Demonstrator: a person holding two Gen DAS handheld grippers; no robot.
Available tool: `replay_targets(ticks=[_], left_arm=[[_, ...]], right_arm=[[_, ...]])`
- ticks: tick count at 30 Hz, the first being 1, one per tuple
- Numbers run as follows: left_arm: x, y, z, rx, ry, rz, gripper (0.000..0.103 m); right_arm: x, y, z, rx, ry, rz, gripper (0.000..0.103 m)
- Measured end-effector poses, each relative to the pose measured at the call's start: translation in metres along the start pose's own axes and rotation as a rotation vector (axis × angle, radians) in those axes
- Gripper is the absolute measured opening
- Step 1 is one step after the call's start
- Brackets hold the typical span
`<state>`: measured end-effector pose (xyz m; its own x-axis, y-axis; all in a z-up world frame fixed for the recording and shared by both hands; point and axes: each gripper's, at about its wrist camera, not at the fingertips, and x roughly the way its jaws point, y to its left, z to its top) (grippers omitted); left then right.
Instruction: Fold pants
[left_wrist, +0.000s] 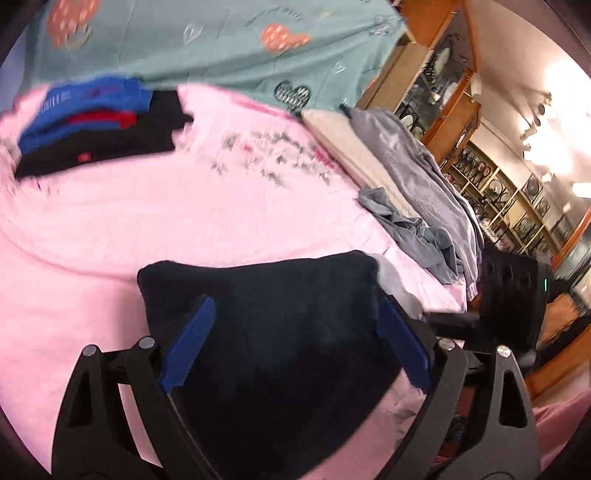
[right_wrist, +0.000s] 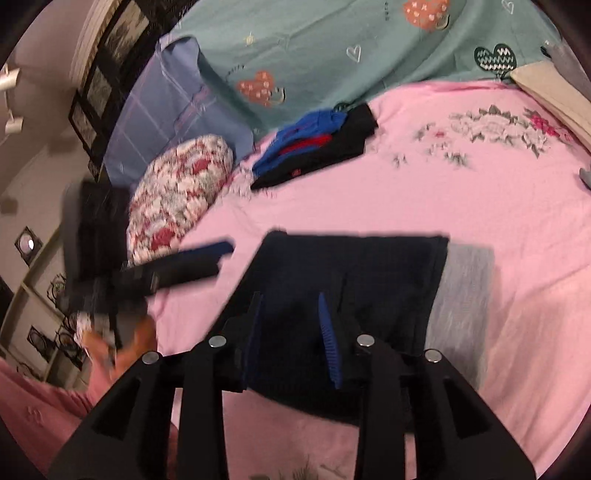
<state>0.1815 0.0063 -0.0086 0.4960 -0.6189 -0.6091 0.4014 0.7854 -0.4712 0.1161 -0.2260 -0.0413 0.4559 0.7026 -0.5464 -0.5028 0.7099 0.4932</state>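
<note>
Folded dark pants (left_wrist: 266, 332) lie on the pink bed (left_wrist: 110, 229); the left gripper (left_wrist: 295, 325) and right gripper (right_wrist: 291, 332) hover above, jaws apart, seemingly released after a fold.

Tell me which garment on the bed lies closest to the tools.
The dark navy folded pants, flat on the pink sheet right under both tools; the blue-red-black stack and grey clothes lie farther off.

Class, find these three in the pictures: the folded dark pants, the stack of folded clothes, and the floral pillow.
Dark pants (right_wrist: 369, 266): right wrist view, on the flat upper part.
Stack of folded clothes (left_wrist: 92, 129): left wrist view, on the middle of the pile.
Floral pillow (right_wrist: 177, 192): right wrist view, on its patterned middle.
</note>
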Motion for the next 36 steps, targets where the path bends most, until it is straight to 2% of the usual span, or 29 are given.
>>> replay_targets(ticks=[2,5,7,9,11,13,17,21,25,28,36], left_arm=[[0.018,0.027,0.004,-0.086,0.052,-0.007,0.092],[0.033,0.053,0.001,-0.18,0.099,-0.041,0.09],[0.025,0.05,0.003,-0.171,0.077,-0.019,0.09],[0.008,0.04,0.004,-0.141,0.013,0.07,0.091],[-0.007,0.029,-0.001,-0.118,-0.02,0.061,0.091],[-0.016,0.011,-0.011,-0.079,-0.028,0.062,0.091],[-0.019,-0.013,-0.037,-0.006,0.006,0.075,0.091],[-0.019,-0.019,-0.061,-0.009,0.024,0.106,0.091],[-0.007,-0.022,-0.075,0.018,0.065,0.147,0.091],[-0.002,-0.022,-0.082,0.04,0.078,0.19,0.091],[-0.021,-0.025,-0.079,0.055,0.039,0.253,0.091]], right_arm=[[0.005,-0.006,-0.015,0.0,0.051,-0.047,0.032],[-0.003,-0.016,-0.029,0.017,0.036,-0.044,0.032],[-0.012,-0.018,-0.031,0.022,0.041,-0.06,0.032],[-0.017,-0.016,-0.03,0.014,0.04,-0.08,0.033],[-0.021,-0.006,-0.026,-0.017,0.029,-0.099,0.035],[-0.024,0.01,-0.022,-0.071,-0.006,-0.068,0.039],[-0.014,0.03,-0.016,-0.141,-0.021,0.022,0.041],[0.0,0.025,-0.016,-0.139,0.004,0.005,0.041],[0.009,0.0,-0.022,-0.054,0.057,-0.053,0.041],[0.001,-0.01,-0.027,-0.002,0.046,-0.005,0.041],[-0.018,-0.004,-0.03,-0.014,0.008,-0.024,0.042]])
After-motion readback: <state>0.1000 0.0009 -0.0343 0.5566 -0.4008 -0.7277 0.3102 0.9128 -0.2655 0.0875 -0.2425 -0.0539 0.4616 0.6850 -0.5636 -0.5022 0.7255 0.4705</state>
